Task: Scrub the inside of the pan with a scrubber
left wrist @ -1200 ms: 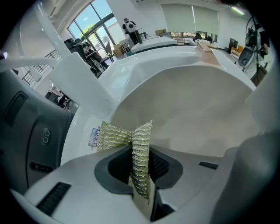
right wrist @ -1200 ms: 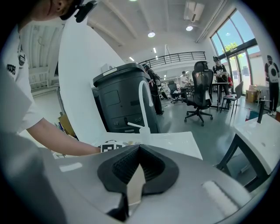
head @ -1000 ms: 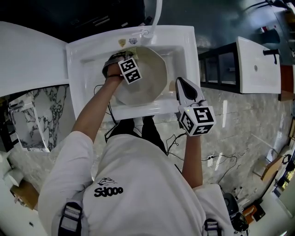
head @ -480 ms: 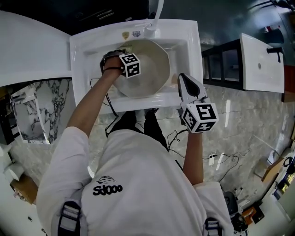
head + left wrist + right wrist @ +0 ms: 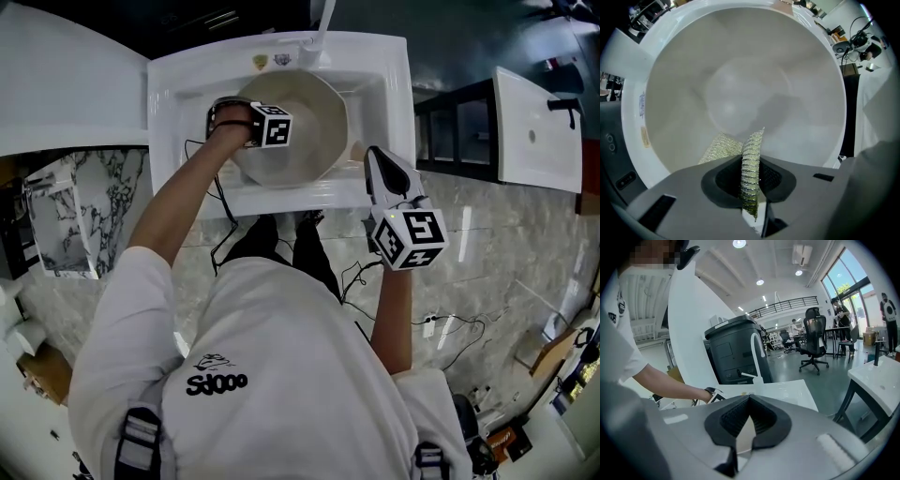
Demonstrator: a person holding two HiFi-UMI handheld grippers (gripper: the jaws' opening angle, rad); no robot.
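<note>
Left gripper (image 5: 750, 182) pinches mesh scrubber (image 5: 752, 146) mid-fold, likely soft, springy | slick pan (image 5: 740, 79) just ahead | right gripper (image 5: 749, 398) closed, empty

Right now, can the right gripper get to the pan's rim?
Probably yes: the right gripper sits just beside the pan at the sink's right edge, with nothing between them. The left gripper, holding the scrubber, is over the pan's left side, out of the way.

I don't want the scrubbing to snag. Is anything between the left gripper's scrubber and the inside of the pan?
Nothing visible stands in the way. The left gripper is shut on the scrubber, whose mesh sticks out over the pan near its lower wall. The pan's inside shows bare, with no other thing in it.
</note>
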